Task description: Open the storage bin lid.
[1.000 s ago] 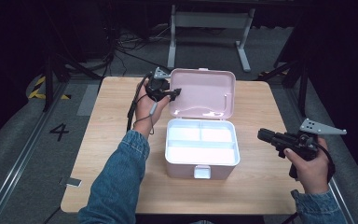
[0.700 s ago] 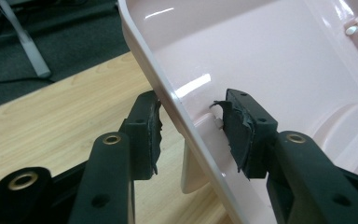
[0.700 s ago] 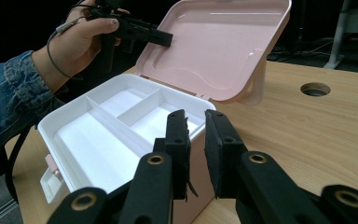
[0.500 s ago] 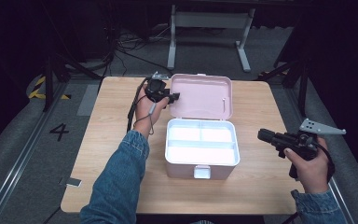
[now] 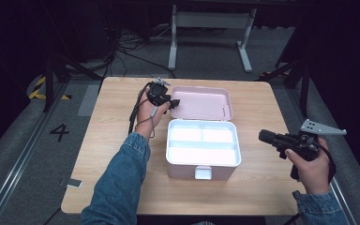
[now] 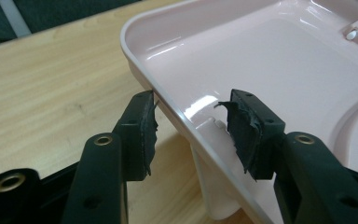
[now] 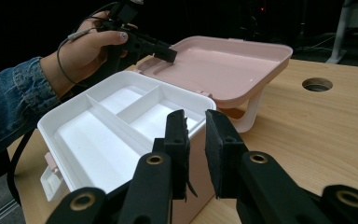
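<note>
Dark room, wooden table [image 5: 122, 187], pink box [image 5: 201, 145]

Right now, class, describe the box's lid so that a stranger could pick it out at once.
On the wooden table stands a pink box with a white divided tray. The lid lies thrown back flat behind it, hinged to the far side. It alone is a shallow, glossy pink shell with no dividers, its left rim between the left gripper's pads.

The table [image 5: 122, 187] was lit brightly from above while surroundings were left dark; glare was seen on the lid [image 6: 242, 60], perhaps slightly overexposed.
</note>
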Tool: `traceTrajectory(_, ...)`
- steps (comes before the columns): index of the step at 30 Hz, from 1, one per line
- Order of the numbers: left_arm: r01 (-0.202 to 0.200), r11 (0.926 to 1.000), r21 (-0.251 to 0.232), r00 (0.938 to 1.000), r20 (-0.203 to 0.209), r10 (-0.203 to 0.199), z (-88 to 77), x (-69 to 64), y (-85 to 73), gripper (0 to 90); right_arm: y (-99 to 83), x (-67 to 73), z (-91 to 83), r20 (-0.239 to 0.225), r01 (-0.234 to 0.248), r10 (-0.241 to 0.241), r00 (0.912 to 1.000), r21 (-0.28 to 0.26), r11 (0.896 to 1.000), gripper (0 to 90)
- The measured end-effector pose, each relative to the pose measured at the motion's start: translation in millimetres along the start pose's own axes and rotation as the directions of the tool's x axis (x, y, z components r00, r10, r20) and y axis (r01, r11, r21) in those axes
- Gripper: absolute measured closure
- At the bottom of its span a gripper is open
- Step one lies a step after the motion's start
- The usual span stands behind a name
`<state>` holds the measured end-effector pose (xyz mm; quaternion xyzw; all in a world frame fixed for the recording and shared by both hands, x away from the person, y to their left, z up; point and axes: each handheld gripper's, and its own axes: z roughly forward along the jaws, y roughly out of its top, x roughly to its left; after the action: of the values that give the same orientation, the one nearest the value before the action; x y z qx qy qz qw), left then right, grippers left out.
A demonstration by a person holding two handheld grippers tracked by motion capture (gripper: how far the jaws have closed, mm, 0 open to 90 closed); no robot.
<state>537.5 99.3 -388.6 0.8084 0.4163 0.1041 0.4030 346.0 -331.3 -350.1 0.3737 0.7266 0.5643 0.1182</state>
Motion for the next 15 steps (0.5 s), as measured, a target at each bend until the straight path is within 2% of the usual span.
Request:
traceTrajectory(1,0.010,0.9999,-0.006,0.9999,0.007,-0.010,-0.2,0.5,-1.2,52.4,-0.2,-0.8,-0.2,0.001,0.002,-0.002,1.0000,-0.002,1.000,79.7)
traceTrajectory(5,-0.007,0.9998,-0.019,0.9999,0.012,0.007,-3.3,1.4,-2.6,51.8,-0.5,-1.4,0.6,-0.001,-0.007,0.007,1.0000,0.001,1.000,79.5)
traceTrajectory(6,0.001,0.9997,-0.023,0.9999,0.011,-0.001,-4.8,0.3,-2.6,50.6,-0.7,-1.4,1.0,0.000,-0.008,0.008,1.0000,0.003,1.000,79.4)
traceTrajectory(7,0.001,0.9997,-0.023,0.9999,0.011,-0.001,-4.8,0.3,-2.6,47.9,-1.0,-1.4,1.6,0.000,-0.007,0.007,1.0000,0.003,1.000,79.3)
traceTrajectory(8,-0.008,0.9994,-0.033,1.0000,-0.006,0.008,-8.5,-0.9,-1.8,44.3,-1.0,-1.6,2.2,0.000,-0.005,0.005,1.0000,0.004,1.000,79.2)
traceTrajectory(10,-0.001,0.9991,-0.042,0.9999,-0.011,0.000,-10.0,-2.0,-1.7,39.3,-1.1,-1.5,2.6,-0.001,-0.011,0.011,0.9999,0.008,1.000,78.9)
traceTrajectory(12,-0.004,0.9978,-0.066,0.9999,-0.016,0.003,-20.6,-4.2,-0.7,36.6,-1.4,-2.2,3.4,0.001,-0.011,0.011,0.9999,0.012,1.000,78.3)
traceTrajectory(13,-0.004,0.9978,-0.066,0.9999,-0.016,0.003,-20.6,-4.2,-0.7,36.1,-1.4,-2.2,3.4,0.001,-0.011,0.011,0.9999,0.012,1.000,78.3)
traceTrajectory(14,-0.016,0.9967,-0.080,0.9998,-0.013,0.015,-29.4,-6.4,-0.5,35.8,-2.0,-2.8,4.8,0.001,-0.012,0.012,0.9999,0.010,1.000,77.5)
traceTrajectory(15,-0.016,0.9967,-0.080,0.9998,-0.013,0.015,-29.4,-6.4,-0.5,36.0,-2.0,-2.8,4.8,0.001,-0.012,0.012,0.9999,0.010,1.000,77.5)
